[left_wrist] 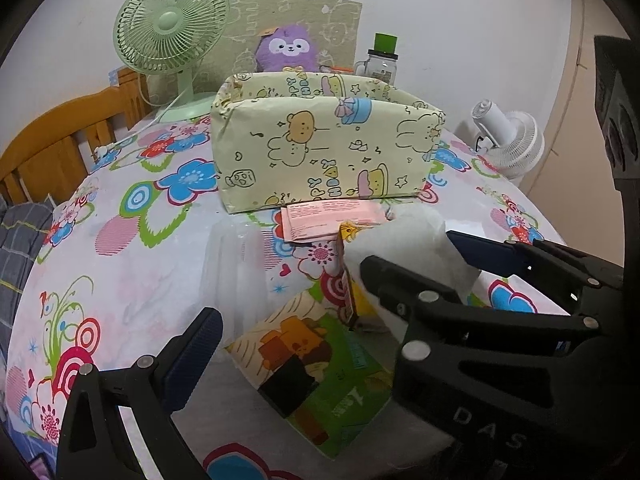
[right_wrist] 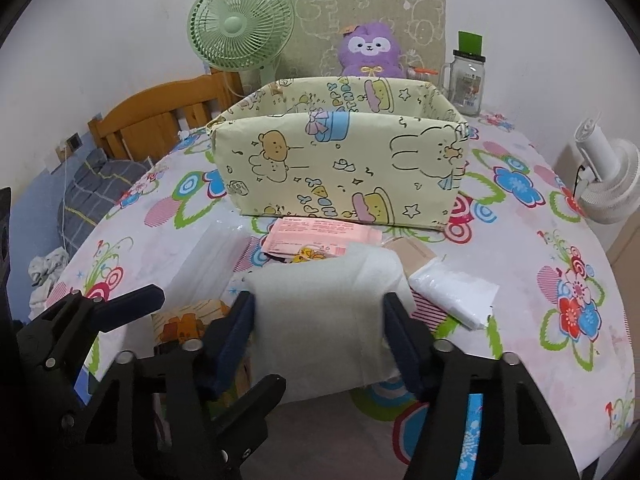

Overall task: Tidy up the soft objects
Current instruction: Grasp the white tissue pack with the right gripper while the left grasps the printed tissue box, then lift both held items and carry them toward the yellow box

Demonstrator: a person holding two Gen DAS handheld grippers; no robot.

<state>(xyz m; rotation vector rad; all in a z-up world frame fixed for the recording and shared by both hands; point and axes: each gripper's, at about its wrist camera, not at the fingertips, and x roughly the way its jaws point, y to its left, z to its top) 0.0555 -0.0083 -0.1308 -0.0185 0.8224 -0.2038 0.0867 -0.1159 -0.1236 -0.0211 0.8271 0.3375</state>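
Note:
A white soft pack [right_wrist: 320,320] sits between the pads of my right gripper [right_wrist: 318,312], which press on both its sides; in the left wrist view the same right gripper [left_wrist: 412,250] clamps the white pack [left_wrist: 404,228]. My left gripper [left_wrist: 316,320] stands open above a green and yellow picture pack [left_wrist: 320,368], touching nothing; its right finger is hidden behind the right gripper. A pale yellow cartoon-print box [right_wrist: 340,168] stands open-topped just behind. A pink packet [right_wrist: 320,236] lies flat at the box's foot. Another white wrapped pack [right_wrist: 452,292] lies to the right.
A flowered cloth covers the table [right_wrist: 540,220]. Behind the box are a purple plush [right_wrist: 370,50], a green fan [right_wrist: 240,28] and a glass jar [right_wrist: 468,80]. A white fan [right_wrist: 608,184] stands off the right edge, a wooden bed frame [right_wrist: 152,116] to the left.

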